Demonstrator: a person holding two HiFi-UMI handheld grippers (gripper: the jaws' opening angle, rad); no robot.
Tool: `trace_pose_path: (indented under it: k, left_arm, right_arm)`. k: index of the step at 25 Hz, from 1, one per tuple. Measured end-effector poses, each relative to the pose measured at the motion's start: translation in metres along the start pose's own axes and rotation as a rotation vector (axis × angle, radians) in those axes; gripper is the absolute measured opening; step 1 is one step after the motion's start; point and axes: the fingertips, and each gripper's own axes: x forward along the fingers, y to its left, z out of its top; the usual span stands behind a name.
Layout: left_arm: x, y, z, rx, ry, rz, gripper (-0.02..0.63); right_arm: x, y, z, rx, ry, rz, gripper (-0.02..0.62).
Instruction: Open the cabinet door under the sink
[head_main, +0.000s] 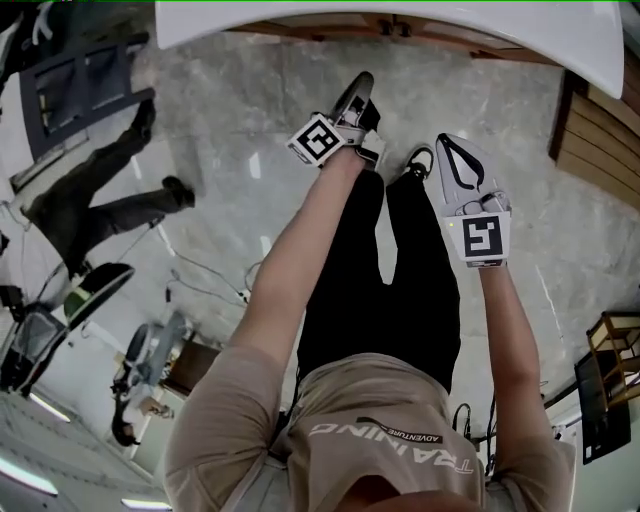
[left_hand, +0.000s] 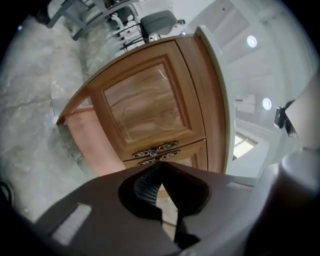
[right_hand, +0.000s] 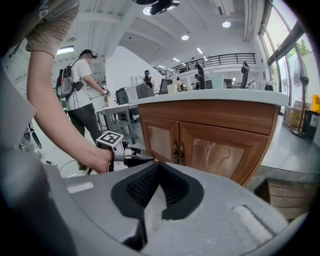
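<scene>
1. Wood cabinet (right_hand: 240, 112) sits under the white counter top (right_hand: 210, 96), straight ahead of us. Its two doors (right_hand: 220, 150) look closed.
2. Left gripper (left_hand: 160, 167): fingers (left_hand: 145, 184) pinched together with nothing between them. It's aimed at the door seam, near it but not touching.
3. Centre: two ornate metal handles (right_hand: 178, 151) sit side by side where the doors meet. That's our grab point. We'd spread the jaws, pinch one handle across its thin bar, then pull outward along the hinge arc.
4. Handling guess: the door is rigid, fairly light and side-hinged, and a catch may resist at first. The handle is probably slick and narrow, so a shallow grip could slip.
5. Right gripper (right_hand: 159, 166): fingers (right_hand: 141, 187) closed to the tips, empty, short of the cabinet.
</scene>
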Motion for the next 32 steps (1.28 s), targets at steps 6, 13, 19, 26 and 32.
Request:
trace_pose_path:
  k: [6,13,19,26,32]
  left_arm:
    - [0.033,-0.007,0.006,-0.228,-0.141,-0.122,0.015]
    - [0.066,-0.005,0.013,-0.261,-0.177,-0.167,0.048]
    - [0.088,-0.005,0.000,-0.287,-0.209,-0.158,0.150]
    - [0.099,0.001,0.010,-0.317,-0.255,-0.178,0.136]
    - [0.103,0.004,0.023,-0.383,-0.317,-0.235,0.106]
  right_arm:
    - [0.012,-0.013,-0.004,0.014,-0.014,-0.022,0.003]
    - [0.021,-0.017,0.004,0.044,-0.048,-0.020,0.003]
    - [0.001,-0.027,-0.005,0.055,-0.051,0.007,0.003]
    - [0.007,-0.040,-0.013,0.078,-0.028,0.006,0.003]
    - [0.013,-0.054,-0.017,0.106,-0.012,-0.008,0.003]
